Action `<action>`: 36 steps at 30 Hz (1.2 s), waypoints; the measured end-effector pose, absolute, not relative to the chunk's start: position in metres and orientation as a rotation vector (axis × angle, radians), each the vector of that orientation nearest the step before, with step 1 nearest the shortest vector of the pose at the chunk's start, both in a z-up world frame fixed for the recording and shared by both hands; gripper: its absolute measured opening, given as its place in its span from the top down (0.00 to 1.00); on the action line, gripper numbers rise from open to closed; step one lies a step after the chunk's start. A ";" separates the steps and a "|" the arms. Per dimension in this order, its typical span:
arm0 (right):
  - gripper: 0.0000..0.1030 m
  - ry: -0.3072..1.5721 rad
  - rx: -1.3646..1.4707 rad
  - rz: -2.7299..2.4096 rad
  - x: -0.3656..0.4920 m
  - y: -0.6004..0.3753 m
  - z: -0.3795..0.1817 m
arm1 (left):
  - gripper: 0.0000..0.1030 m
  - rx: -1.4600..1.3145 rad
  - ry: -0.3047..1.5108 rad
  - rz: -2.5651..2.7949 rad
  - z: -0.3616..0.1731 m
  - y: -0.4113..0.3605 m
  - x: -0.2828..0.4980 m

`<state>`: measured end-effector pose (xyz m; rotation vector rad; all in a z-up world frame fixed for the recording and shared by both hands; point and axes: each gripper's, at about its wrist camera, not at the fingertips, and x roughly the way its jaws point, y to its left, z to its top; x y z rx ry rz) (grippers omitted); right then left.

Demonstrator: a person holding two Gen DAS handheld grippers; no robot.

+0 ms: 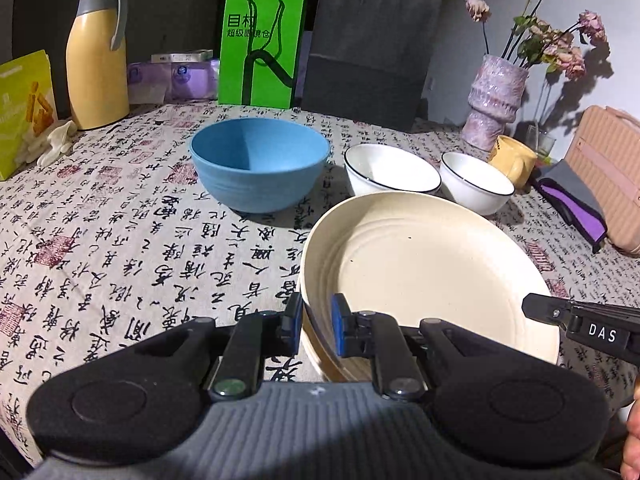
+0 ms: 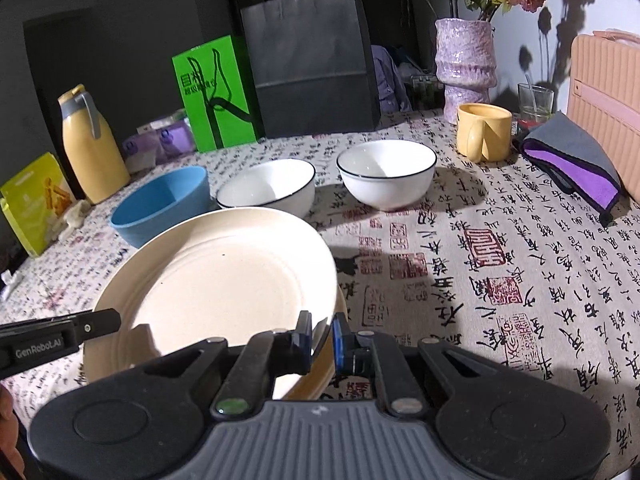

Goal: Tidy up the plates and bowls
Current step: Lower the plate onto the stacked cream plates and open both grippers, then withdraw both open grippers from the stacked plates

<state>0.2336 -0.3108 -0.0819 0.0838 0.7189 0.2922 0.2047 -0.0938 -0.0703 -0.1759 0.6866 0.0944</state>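
A large cream plate point(image 1: 420, 272) point(image 2: 224, 280) hangs between both grippers just over the printed tablecloth point(image 1: 120, 248). My left gripper point(image 1: 318, 320) is shut on its left rim, blue pads on either side. My right gripper point(image 2: 322, 334) is shut on the right rim, and it also shows at the right edge of the left wrist view point(image 1: 536, 306). A second, tan rim point(image 2: 320, 376) peeks out right beneath the plate; whether the two touch is unclear. Behind stand a blue bowl point(image 1: 260, 164) point(image 2: 164, 204) and two white bowls with dark rims point(image 1: 390, 170) point(image 1: 476, 182).
A yellow thermos jug point(image 1: 96, 60), a green paper bag point(image 1: 260, 48) and a black paper bag point(image 1: 368, 52) line the back. A purple vase with flowers point(image 2: 466, 60), a yellow mug point(image 2: 482, 132), a purple-grey cloth point(image 2: 572, 160) and a pink case point(image 2: 608, 100) stand at the right.
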 end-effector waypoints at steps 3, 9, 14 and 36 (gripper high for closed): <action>0.90 0.729 0.076 0.282 0.236 -0.309 -0.088 | 0.85 -0.173 0.683 0.110 -0.075 -0.096 0.207; 0.90 0.708 0.052 0.266 0.236 -0.304 -0.090 | 0.85 -0.166 0.658 0.126 -0.077 -0.097 0.207; 0.86 0.706 0.052 0.258 0.238 -0.304 -0.092 | 0.83 -0.188 0.661 0.125 -0.080 -0.093 0.205; 0.00 0.568 0.174 0.318 0.201 -0.295 -0.066 | 0.00 -0.397 0.383 0.192 -0.061 0.005 0.104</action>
